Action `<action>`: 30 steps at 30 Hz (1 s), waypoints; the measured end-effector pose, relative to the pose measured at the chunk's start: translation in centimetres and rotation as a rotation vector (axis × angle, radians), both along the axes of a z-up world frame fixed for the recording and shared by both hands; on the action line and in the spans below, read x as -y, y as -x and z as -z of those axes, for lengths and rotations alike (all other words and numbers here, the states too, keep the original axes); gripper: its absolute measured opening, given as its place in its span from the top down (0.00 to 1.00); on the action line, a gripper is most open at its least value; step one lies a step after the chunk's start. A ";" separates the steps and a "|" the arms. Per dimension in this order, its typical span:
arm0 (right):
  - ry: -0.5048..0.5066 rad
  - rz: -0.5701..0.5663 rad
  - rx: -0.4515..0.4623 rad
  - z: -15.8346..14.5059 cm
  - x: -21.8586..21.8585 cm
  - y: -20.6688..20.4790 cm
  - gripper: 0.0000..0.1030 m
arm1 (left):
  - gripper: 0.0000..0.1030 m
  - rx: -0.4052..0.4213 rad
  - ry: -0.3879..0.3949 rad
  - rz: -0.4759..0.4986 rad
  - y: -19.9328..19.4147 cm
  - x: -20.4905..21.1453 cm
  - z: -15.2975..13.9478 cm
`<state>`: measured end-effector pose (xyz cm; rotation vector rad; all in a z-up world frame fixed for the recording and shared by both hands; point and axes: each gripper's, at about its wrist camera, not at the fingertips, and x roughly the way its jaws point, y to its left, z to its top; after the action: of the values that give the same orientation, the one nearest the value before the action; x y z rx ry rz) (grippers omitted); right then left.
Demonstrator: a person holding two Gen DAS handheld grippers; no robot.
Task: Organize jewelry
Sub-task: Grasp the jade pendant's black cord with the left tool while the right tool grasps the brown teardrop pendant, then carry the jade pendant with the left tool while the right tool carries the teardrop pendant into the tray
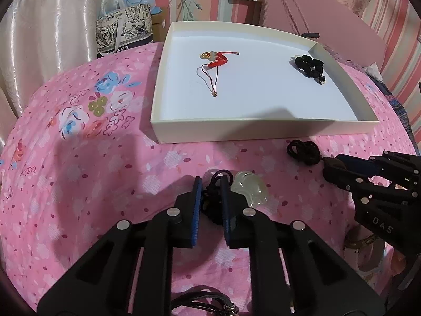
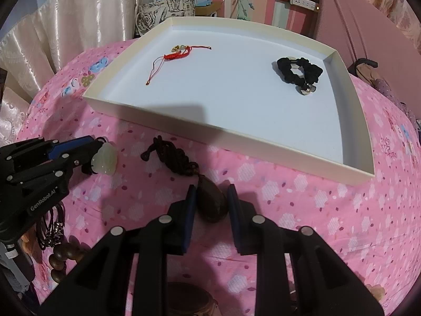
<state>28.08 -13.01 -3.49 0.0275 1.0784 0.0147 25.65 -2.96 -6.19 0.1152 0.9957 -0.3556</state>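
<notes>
jewelry sits on pink floral cloth before you: your left gripper (image 1: 211,184) is pinched nearly closed on the black knotted cord (image 1: 210,205) of a pale jade pendant (image 1: 250,188); your right gripper (image 2: 211,192) clasps a dark brown wooden pendant (image 2: 211,202). beyond, the shallow cream tray (image 2: 223,137) holds a red cord bracelet (image 2: 176,55) and black scrunchie (image 2: 298,72).

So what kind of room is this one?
Most likely a bedroom at home: a pink floral bedsheet under the white tray, satin curtains and striped pink wallpaper behind.
</notes>
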 end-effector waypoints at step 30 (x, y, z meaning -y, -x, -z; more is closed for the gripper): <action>-0.028 0.031 0.024 -0.6 1.3 0.2 0.77 | 0.94 0.097 0.089 -0.035 1.2 -1.2 -4.1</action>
<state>27.92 -14.28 -2.85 0.0690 1.0534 0.0022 24.47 -1.76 -2.14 0.0337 0.8835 -0.3582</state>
